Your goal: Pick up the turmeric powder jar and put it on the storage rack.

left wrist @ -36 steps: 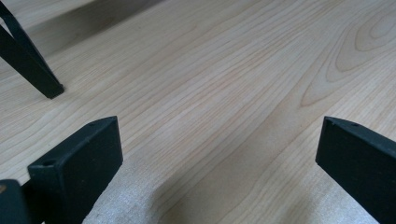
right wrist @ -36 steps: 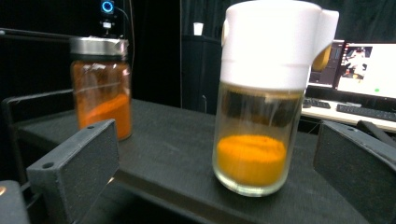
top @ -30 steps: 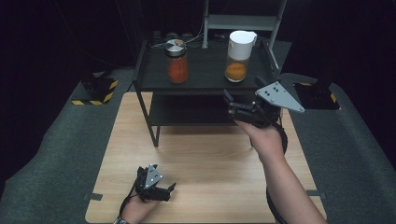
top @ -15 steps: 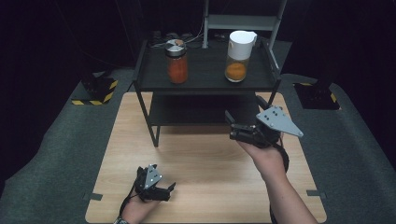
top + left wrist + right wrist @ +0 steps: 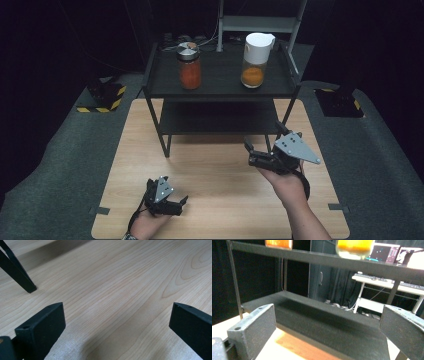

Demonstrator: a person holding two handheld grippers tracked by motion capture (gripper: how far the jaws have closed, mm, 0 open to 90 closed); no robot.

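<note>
Jars on the top shelf are the nearest things to handle, and neither one lies between any jaws. In the right gripper view the two black jaws stand wide apart with nothing between them; past them, at 12 o'clock, is the lower shelf point(image 5: 317, 317) of the black rack, and above it the underside of the top shelf with the bottoms of both jars at the upper edge. In the left gripper view the jaws are also spread wide and empty, and between them is only the light wooden table top point(image 5: 120, 290), with one black rack leg point(image 5: 17, 275) at 10 o'clock.

From the high view, the right gripper point(image 5: 251, 152) is held in the person's hand above the table, at 4 o'clock from the rack, with the grey three-cornered plate on top; its jaws point to about 10 o'clock. The left gripper point(image 5: 181, 203) rests low near the front edge of the table, at 7 o'clock from the rack. The jar with red-orange content and a metal lid point(image 5: 189, 66) stands at left on the top shelf point(image 5: 220, 82). The jar with orange content and a white lid point(image 5: 256, 60) stands at right, well apart from it. Both are far from the two grippers.
</note>
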